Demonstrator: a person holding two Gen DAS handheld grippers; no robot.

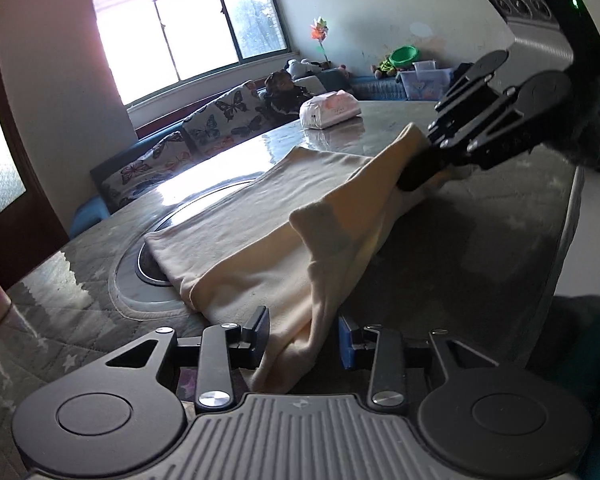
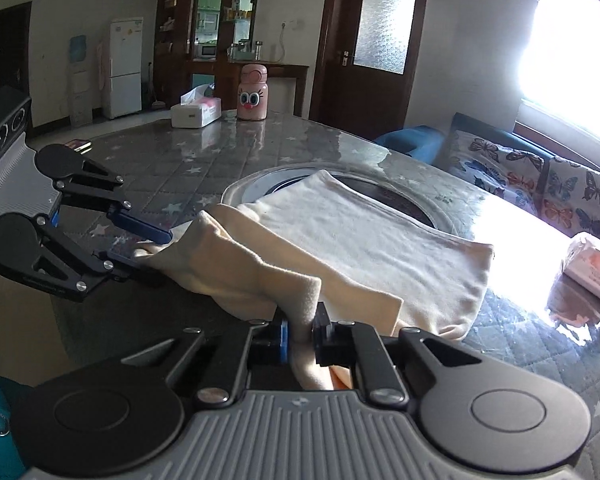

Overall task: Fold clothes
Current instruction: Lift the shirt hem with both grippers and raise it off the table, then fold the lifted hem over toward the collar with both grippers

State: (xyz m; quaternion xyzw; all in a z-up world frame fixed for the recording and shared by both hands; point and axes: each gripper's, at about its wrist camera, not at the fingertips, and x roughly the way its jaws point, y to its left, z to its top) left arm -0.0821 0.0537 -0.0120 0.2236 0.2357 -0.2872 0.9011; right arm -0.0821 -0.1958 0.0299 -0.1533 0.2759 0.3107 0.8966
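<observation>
A cream cloth (image 1: 260, 236) lies folded on the table (image 1: 460, 264), partly over a round inset (image 2: 260, 184), its near edge lifted. The right gripper (image 2: 300, 336) is clenched on one raised corner. The left gripper (image 1: 304, 336) has fabric between its fingers, but the jaws stand apart with gaps either side. A tissue pack (image 1: 330, 110) and pink bottle (image 2: 251, 92) sit farther off.

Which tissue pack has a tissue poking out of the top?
The white tissue box beside the pink bottle. The pink pack near the window is shut flat.
</observation>
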